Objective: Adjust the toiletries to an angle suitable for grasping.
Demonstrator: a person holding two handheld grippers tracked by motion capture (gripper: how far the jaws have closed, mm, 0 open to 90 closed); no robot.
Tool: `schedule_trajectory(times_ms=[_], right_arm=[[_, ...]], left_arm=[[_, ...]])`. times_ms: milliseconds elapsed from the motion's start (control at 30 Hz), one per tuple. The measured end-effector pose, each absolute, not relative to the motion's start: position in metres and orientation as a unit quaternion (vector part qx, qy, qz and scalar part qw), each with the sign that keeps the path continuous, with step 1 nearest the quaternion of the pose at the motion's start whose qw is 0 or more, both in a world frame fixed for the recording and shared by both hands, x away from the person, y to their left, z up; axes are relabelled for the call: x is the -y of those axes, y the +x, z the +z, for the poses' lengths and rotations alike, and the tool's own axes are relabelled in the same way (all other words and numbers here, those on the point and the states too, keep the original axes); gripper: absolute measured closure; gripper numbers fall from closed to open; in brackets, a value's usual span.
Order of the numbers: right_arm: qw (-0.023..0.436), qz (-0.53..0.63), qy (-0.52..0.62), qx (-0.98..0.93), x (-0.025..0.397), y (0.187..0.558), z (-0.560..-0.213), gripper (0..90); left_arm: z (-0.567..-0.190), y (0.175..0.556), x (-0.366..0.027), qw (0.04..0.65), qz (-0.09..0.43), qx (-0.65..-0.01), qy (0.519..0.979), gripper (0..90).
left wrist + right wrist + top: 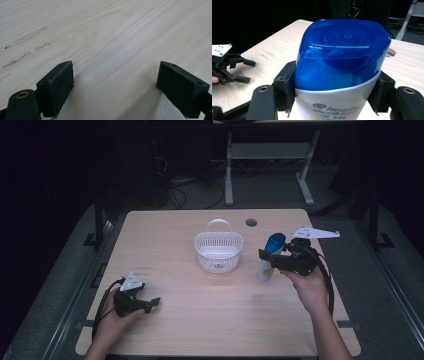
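I'm seeing the white basket [218, 251] sitting empty mid-table; my right gripper [266, 257] is pinching the blue-capped shampoo bottle [268, 262] just right of it, tilted; my left gripper [151, 305] is resting spread wide, holding nothing, over the table [200, 320].

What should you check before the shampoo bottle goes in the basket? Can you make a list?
1. Right gripper clamped on the white shampoo bottle with the blue cap: ok.
2. Bottle lifted off the light wooden table: cannot tell.
3. White plastic basket with a handle upright, open top: ok.
4. Basket has room inside: ok.
5. Left gripper open and away from the basket: ok.
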State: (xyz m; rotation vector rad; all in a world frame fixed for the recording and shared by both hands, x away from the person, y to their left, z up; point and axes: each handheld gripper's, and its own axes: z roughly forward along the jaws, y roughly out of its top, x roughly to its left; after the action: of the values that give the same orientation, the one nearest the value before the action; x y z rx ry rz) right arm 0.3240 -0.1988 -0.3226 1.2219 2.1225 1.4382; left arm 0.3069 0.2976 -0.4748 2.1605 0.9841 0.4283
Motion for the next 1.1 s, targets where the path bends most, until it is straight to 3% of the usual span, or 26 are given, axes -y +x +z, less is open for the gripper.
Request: schedule_trajectory(times_ms=[1100], right_arm=[[0.161, 0.509, 0.419, -0.734, 0.178, 0.36, -0.294, 34.3]], left_arm=[[-0.475, 0.307, -0.298, 0.357, 0.166, -0.38, 0.837, 13.7]])
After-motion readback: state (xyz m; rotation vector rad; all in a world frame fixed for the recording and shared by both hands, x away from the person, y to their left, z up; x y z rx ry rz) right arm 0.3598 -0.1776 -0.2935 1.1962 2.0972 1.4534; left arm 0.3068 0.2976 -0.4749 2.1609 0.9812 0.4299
